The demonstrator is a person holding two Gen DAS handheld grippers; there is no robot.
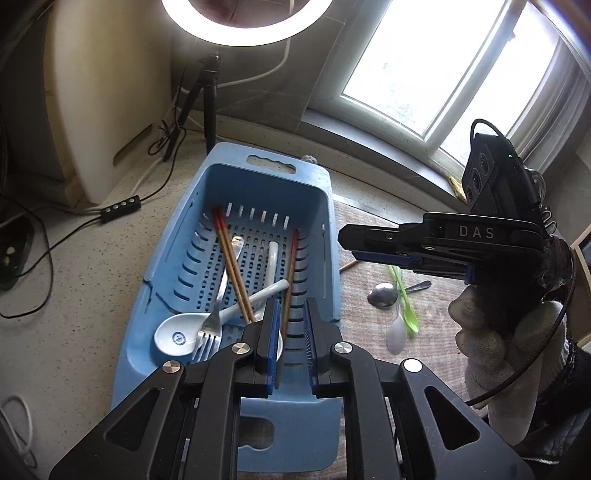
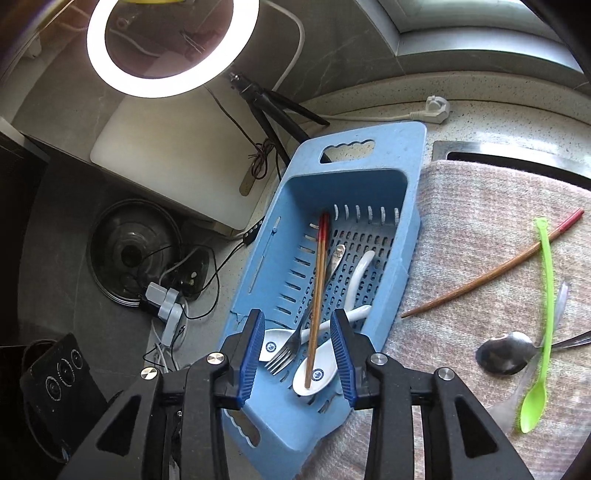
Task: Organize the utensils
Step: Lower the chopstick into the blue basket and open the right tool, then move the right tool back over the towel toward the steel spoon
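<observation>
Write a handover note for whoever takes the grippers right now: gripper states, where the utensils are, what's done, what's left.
Left gripper: narrowly open over the blue basket, a chopstick between its jaws, apparently not pinched.
Right gripper: open, empty, also over the basket.
Done: chopsticks, fork and white spoons are in the basket.
Left, on the cloth: one chopstick, green spoon, metal spoon, clear spoon.

Ring light cut by top edge at 12 o'clock. Clear plastic spoon too faint to trace. Metal spoon handle runs off at 3 o'clock. Single chopstick lower end hidden behind gripper finger.
</observation>
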